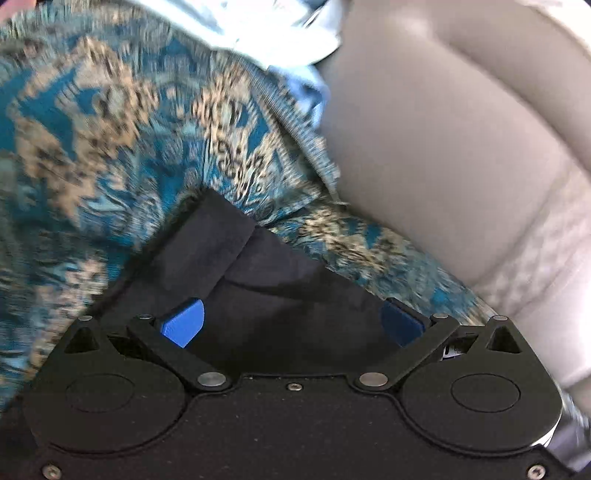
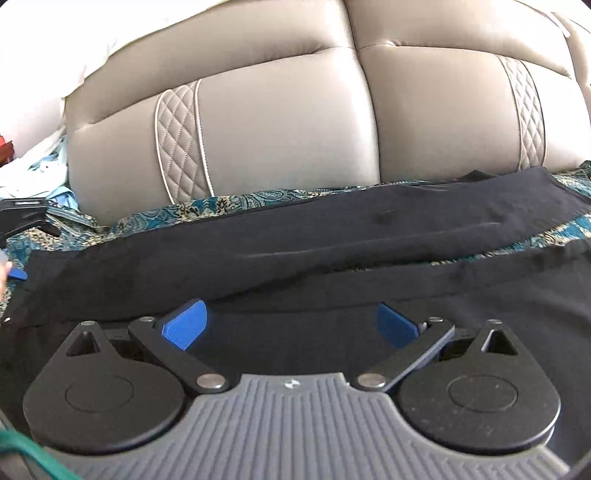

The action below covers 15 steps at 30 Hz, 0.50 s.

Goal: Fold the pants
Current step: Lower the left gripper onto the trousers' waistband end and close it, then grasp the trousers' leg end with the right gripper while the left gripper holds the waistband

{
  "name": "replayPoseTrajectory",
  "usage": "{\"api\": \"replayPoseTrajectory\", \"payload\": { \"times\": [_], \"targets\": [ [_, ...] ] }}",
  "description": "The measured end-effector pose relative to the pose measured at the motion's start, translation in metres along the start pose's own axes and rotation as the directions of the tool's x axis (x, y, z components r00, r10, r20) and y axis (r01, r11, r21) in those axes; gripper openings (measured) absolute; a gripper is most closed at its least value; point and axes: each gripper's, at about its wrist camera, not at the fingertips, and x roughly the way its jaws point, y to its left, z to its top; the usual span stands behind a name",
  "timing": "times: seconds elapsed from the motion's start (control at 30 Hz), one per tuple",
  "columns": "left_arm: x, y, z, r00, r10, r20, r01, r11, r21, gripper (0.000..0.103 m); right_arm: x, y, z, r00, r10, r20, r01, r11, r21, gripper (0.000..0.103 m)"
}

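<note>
The black pants [image 2: 295, 236] lie spread across a teal paisley cloth [image 2: 207, 208] on a sofa seat, one leg farther back and one nearer. My right gripper [image 2: 291, 325] is open just above the near leg, its blue pads [image 2: 184, 325] wide apart. In the left wrist view a folded end of the black pants [image 1: 266, 280] lies between the spread blue pads [image 1: 183, 323] of my left gripper [image 1: 291, 321], which is open. The view is motion-blurred. Whether either gripper's pads touch the fabric is unclear.
A beige quilted leather sofa back [image 2: 280, 122] rises right behind the pants. White and light-blue clothes [image 1: 280, 33] are piled at the left end of the seat. The paisley cloth [image 1: 110, 129] covers the seat.
</note>
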Motion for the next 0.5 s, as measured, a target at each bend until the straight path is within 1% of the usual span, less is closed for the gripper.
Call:
{"api": "replayPoseTrajectory", "payload": {
  "times": [0.07, 0.1, 0.13, 0.2, 0.23, 0.3, 0.37, 0.4, 0.43, 0.47, 0.5],
  "targets": [
    [0.023, -0.007, 0.003, 0.997, 0.075, -0.013, -0.075, 0.995, -0.062, 0.102, 0.005, -0.001, 0.002, 1.000, 0.005, -0.005, -0.005, 1.000, 0.024, 0.103],
    [0.034, -0.010, 0.004, 0.993, 0.120, -0.018, -0.121, 0.987, -0.102, 0.102, 0.005, -0.001, 0.002, 1.000, 0.011, -0.004, -0.011, 0.999, 0.041, 0.103],
    [0.042, -0.012, 0.006, 0.989, 0.147, -0.016, -0.148, 0.981, -0.126, 0.103, 0.006, -0.001, 0.003, 1.000, 0.019, -0.004, -0.019, 0.998, 0.054, 0.103],
    [0.057, -0.017, 0.006, 0.977, 0.213, -0.014, -0.212, 0.964, -0.163, 0.103, 0.006, 0.000, 0.004, 1.000, 0.027, -0.007, -0.027, 0.998, 0.059, 0.103],
    [0.062, -0.022, 0.006, 0.967, 0.253, -0.010, -0.251, 0.952, -0.175, 0.103, 0.005, 0.001, 0.004, 1.000, 0.029, -0.001, -0.029, 0.998, 0.052, 0.103],
    [0.073, -0.032, 0.005, 0.946, 0.323, -0.011, -0.320, 0.932, -0.172, 0.103, 0.003, 0.004, 0.003, 1.000, 0.018, 0.011, -0.018, 1.000, 0.023, 0.103],
    [0.082, -0.041, 0.003, 0.927, 0.373, -0.034, -0.374, 0.916, -0.141, 0.102, 0.000, 0.005, 0.000, 1.000, 0.008, 0.022, -0.008, 1.000, -0.010, 0.103],
    [0.083, -0.044, 0.001, 0.920, 0.391, -0.032, -0.392, 0.912, -0.123, 0.098, -0.001, 0.006, 0.000, 1.000, 0.002, 0.022, -0.001, 1.000, -0.024, 0.103],
    [0.080, -0.047, -0.003, 0.919, 0.395, -0.008, -0.393, 0.912, -0.118, 0.073, -0.001, 0.006, 0.000, 1.000, -0.002, 0.022, 0.003, 0.999, -0.034, 0.103],
    [0.075, -0.048, -0.007, 0.924, 0.381, 0.025, -0.376, 0.919, -0.115, 0.053, -0.002, 0.006, 0.000, 1.000, -0.002, 0.024, 0.003, 0.999, -0.040, 0.103],
    [0.069, -0.048, -0.011, 0.950, 0.308, 0.047, -0.303, 0.948, -0.096, 0.025, -0.003, 0.006, 0.000, 1.000, -0.002, 0.029, 0.003, 0.999, -0.044, 0.103]
  ]
}}
